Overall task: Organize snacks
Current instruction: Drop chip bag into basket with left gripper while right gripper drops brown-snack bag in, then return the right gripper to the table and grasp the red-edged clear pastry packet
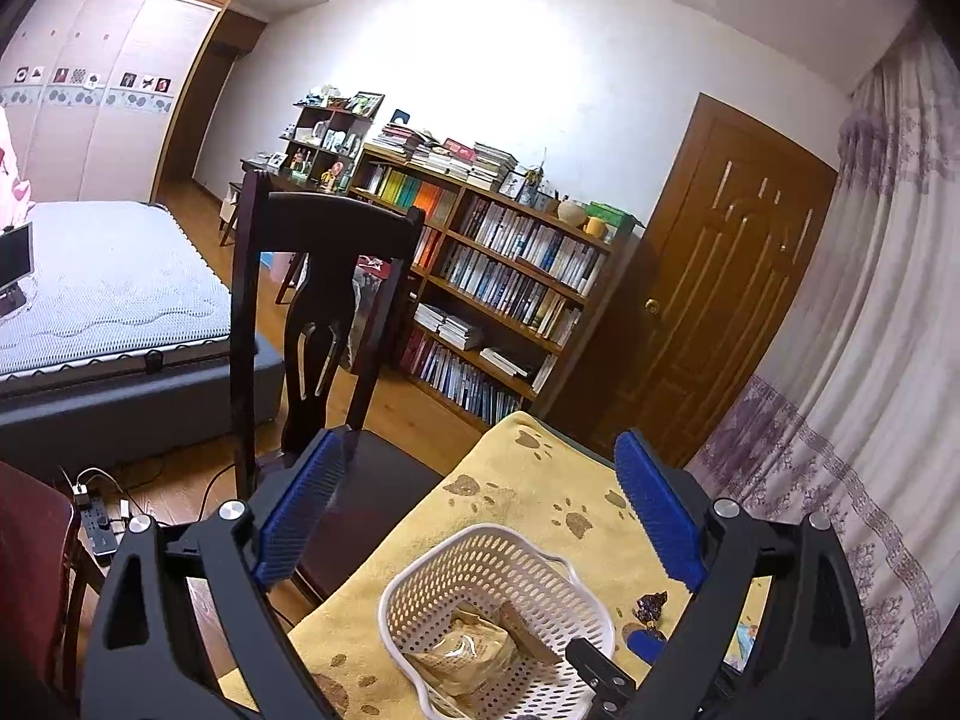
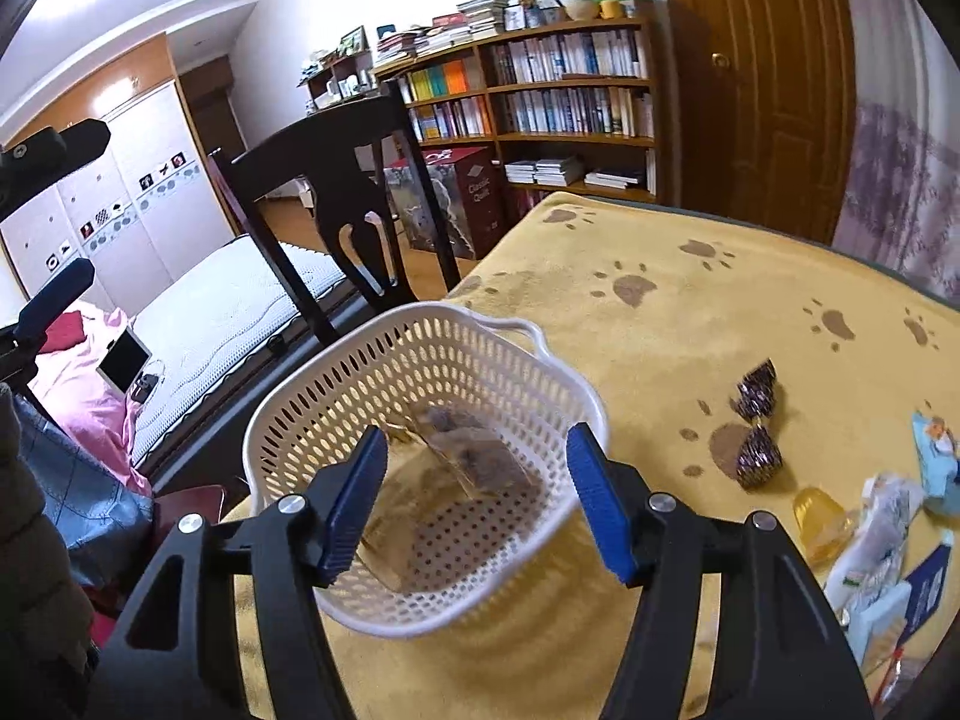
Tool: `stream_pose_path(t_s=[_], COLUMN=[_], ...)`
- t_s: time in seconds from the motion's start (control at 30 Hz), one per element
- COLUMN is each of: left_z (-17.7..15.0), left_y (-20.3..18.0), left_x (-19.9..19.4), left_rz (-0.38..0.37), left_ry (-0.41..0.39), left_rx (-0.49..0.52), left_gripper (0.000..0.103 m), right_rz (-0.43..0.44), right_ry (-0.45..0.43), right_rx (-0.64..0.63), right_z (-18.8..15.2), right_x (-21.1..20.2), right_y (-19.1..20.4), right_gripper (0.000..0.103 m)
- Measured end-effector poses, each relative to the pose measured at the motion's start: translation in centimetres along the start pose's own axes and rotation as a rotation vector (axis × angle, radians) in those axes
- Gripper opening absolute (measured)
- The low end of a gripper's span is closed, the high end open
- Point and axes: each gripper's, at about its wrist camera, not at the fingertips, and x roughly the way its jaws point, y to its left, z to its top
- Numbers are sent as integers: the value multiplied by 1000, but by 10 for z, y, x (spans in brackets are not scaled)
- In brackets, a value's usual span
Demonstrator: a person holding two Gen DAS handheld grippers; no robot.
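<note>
A long wooden bookcase [image 1: 492,282] full of books lines the white wall [image 1: 510,66]. Right of it stands a brown door [image 1: 714,294], left a bed [image 1: 102,288]; a dark chair [image 1: 312,300] stands before it.

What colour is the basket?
The basket is white with small holes, clearest in the right wrist view.

At the lower right of the right wrist view, the pile of snack packets [image 2: 882,546] is cut off by the frame edge. Inside the basket [image 2: 336,384], the wrapped snack [image 2: 474,450] is motion-blurred, its label unreadable.
</note>
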Motion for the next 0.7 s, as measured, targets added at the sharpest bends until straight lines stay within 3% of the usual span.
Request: stream_pose_path(t_s=[0.33,0.7], left_z=[-3,-7], left_y=[-9,-16], left_x=[2,0], left_rz=[-19,-34], left_ry=[10,14], left_rx=[21,46], left_gripper=[93,93], right_rz=[-67,-165], right_ry=[-20,-39], right_rx=[2,135], right_z=[-28,-64], right_x=[-21,-58], right_y=[-16,-81], right_gripper=[63,63])
